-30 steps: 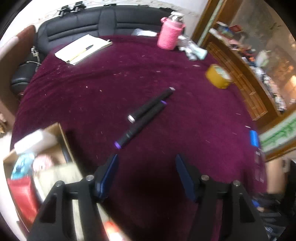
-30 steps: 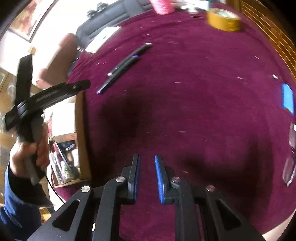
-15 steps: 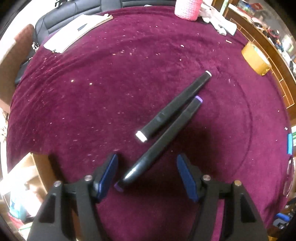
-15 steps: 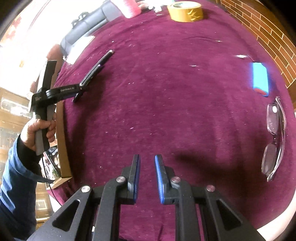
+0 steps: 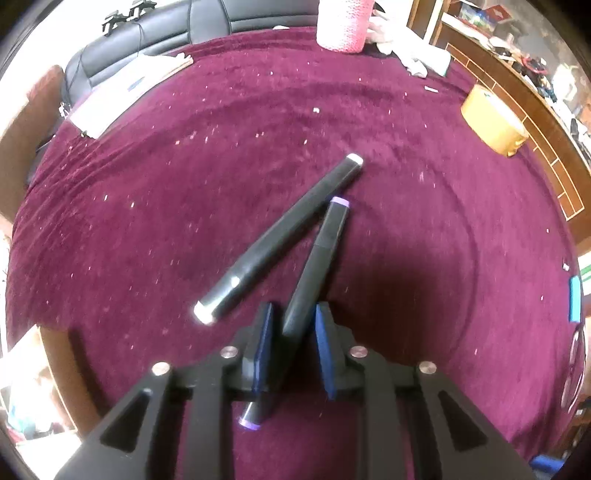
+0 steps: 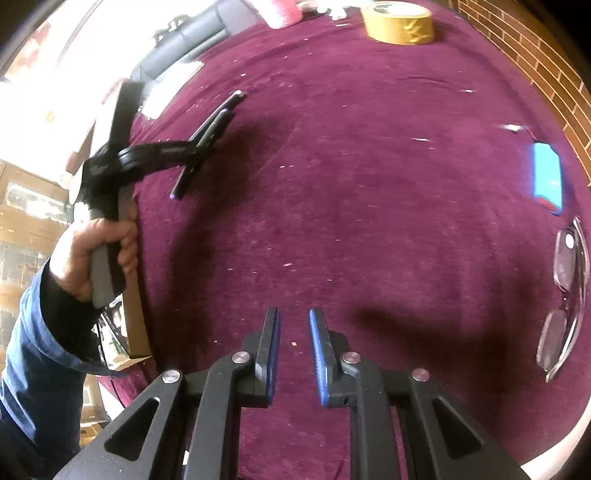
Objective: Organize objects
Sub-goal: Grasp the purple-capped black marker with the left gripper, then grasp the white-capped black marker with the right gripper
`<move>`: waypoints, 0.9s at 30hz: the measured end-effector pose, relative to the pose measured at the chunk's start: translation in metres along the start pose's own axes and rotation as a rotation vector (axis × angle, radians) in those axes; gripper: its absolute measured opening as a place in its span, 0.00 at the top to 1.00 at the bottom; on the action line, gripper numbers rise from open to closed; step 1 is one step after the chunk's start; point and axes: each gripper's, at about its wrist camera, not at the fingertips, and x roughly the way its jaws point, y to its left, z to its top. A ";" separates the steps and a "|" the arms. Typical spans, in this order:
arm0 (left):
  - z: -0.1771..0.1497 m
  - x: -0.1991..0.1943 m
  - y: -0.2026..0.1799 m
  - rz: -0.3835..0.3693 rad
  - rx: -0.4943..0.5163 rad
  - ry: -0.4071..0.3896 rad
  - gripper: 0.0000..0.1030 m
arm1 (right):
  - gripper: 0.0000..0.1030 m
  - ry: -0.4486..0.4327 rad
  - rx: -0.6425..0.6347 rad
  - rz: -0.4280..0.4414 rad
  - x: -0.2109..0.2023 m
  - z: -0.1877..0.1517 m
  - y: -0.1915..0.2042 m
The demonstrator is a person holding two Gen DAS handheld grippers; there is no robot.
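Observation:
Two black markers lie on the maroon tablecloth [image 5: 406,277]. My left gripper [image 5: 293,317] is shut on the purple-capped marker [image 5: 325,243], gripping its near half; its purple end sticks out behind the fingers. The white-capped marker [image 5: 280,240] lies just left of it, touching near the far end. In the right wrist view the left gripper [image 6: 195,147] holds that marker [image 6: 181,186] at the table's left side. My right gripper [image 6: 293,317] hovers over bare cloth near the front edge, its fingers a narrow gap apart and empty.
A yellow tape roll [image 5: 493,125] [image 6: 399,20], a pink knitted holder [image 5: 341,22], a notepad [image 5: 125,85] and crumpled paper [image 5: 417,55] sit at the far side. A blue eraser [image 6: 546,177] and glasses [image 6: 565,295] lie right. A cardboard box [image 6: 135,325] stands at the left edge.
My left gripper moved forward over the purple-capped marker and closed on it; the marker has turned more upright. The right gripper stayed put with its narrow gap.

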 end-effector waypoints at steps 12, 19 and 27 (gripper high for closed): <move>-0.109 -0.040 -0.012 -0.111 -0.107 0.026 0.86 | 0.83 -0.022 0.026 0.033 -0.002 0.070 0.030; -0.173 -0.063 -0.015 -0.067 -0.029 -0.004 0.86 | 0.62 0.009 0.025 0.067 0.041 0.148 0.091; -0.183 -0.066 -0.012 -0.062 0.010 -0.041 0.86 | 0.62 0.069 0.063 -0.022 0.117 0.214 0.129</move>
